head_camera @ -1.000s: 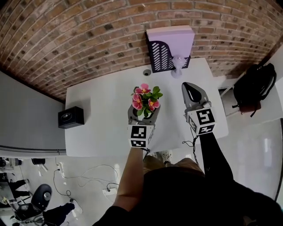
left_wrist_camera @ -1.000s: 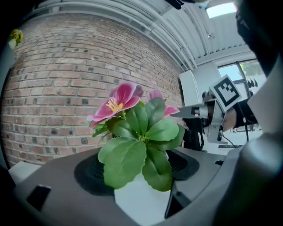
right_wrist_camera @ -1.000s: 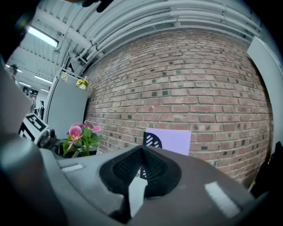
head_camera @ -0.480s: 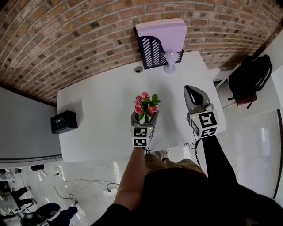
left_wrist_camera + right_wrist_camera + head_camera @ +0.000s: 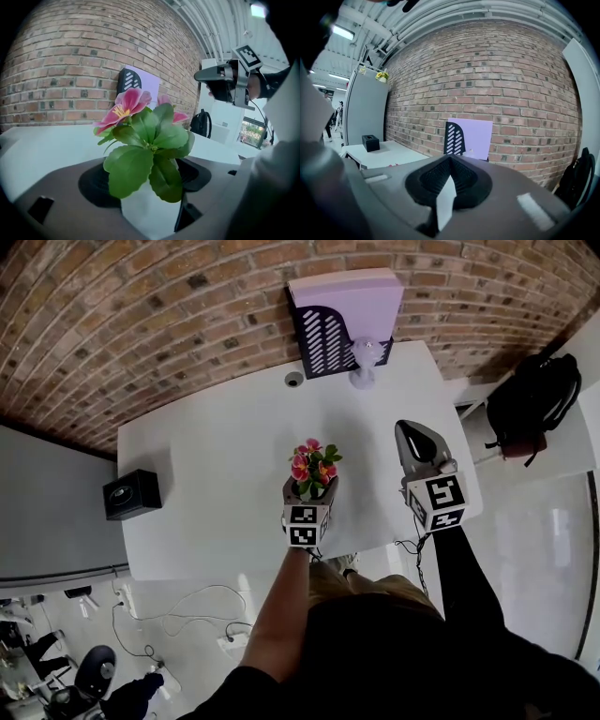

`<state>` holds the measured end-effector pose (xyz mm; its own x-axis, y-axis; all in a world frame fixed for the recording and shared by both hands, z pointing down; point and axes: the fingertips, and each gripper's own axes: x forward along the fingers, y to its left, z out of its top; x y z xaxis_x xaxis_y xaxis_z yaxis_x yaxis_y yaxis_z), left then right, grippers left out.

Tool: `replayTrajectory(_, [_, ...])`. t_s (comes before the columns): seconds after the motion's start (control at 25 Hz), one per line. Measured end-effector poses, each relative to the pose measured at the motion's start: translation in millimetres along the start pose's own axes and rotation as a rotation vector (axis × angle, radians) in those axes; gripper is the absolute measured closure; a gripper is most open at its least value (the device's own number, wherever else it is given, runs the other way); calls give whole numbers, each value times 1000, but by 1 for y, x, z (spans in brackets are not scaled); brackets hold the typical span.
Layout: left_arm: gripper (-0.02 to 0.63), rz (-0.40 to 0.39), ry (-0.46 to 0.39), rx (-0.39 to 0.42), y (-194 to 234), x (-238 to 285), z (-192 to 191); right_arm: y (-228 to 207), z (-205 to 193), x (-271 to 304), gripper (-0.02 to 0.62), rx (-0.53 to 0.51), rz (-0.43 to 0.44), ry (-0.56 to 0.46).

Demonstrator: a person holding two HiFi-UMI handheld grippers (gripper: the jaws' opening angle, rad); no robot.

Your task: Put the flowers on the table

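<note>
Step judged: set-down. Gripped wide across by left tongs [image 5: 309, 489]: small white pot of pink flowers and green leaves [image 5: 149, 208], upright, over near edge of white rectangular counter [image 5: 206, 465]; base contact not discernible. Right tongs [image 5: 413, 435] closed, empty, well apart at right. Next, probably: seat base flat, then open and back off without tipping.
</note>
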<state>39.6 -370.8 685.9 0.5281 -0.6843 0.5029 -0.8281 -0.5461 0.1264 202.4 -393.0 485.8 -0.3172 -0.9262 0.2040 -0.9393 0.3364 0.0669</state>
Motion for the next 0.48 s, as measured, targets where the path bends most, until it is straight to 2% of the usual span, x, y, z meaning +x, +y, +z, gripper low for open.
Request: replayTrajectory(0.48, [259, 19, 46, 23, -1, 2, -17, 0, 4, 9, 595, 14, 0, 0])
